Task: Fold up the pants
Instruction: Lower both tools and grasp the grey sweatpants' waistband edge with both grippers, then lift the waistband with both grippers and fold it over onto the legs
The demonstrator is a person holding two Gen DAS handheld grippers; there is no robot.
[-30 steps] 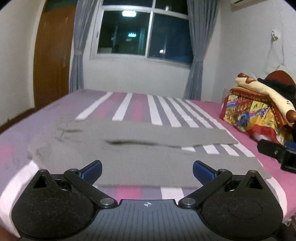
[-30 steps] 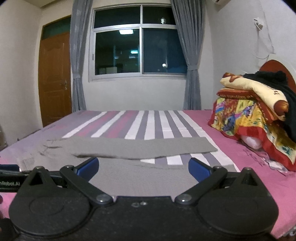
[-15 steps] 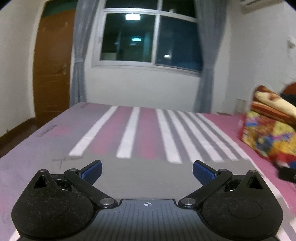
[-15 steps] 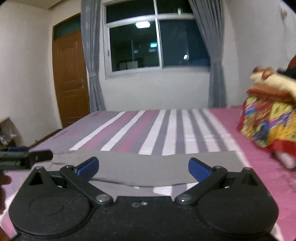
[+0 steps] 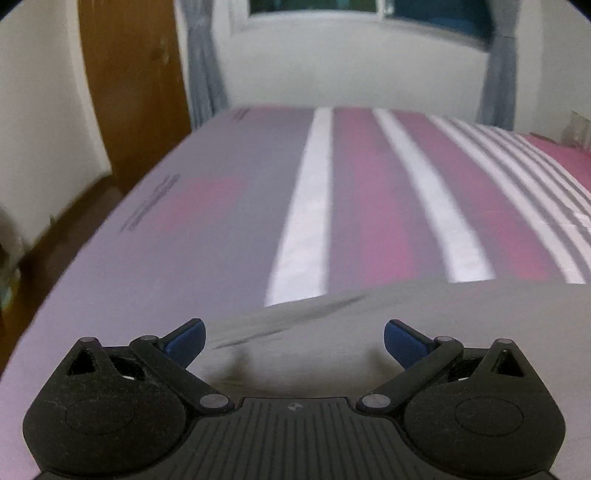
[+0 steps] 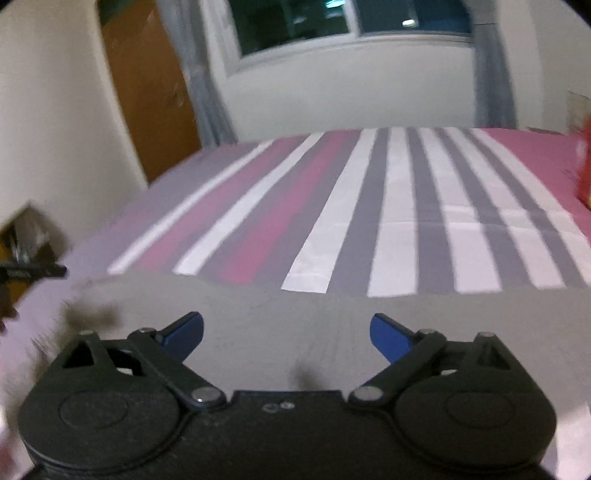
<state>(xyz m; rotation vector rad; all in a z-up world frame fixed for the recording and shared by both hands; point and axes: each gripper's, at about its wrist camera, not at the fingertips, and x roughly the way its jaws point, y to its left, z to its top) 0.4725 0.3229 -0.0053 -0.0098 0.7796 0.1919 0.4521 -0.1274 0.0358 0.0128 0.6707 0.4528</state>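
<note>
Grey pants (image 5: 424, 325) lie flat on the striped bed; in the left wrist view their far edge crosses the frame just ahead of my fingers. My left gripper (image 5: 293, 338) is open just above the cloth, nothing between its blue pads. In the right wrist view the grey pants (image 6: 288, 314) fill the foreground. My right gripper (image 6: 286, 334) hovers over them with its jaws closing but still wide apart, and only flat cloth shows beneath the gap. The left gripper's tip (image 6: 33, 272) pokes in at the left edge.
The bedsheet (image 6: 399, 206) has pink, white and grey stripes running away from me. A brown door (image 5: 129, 92) and grey curtains stand beyond the bed's left side, a window (image 6: 332, 22) on the far wall. A red bundle shows at the right edge.
Both grippers have swept left and forward and tipped downward, coming close over the pants. The pillow pile has slid out of view. The right jaws have narrowed slightly.
</note>
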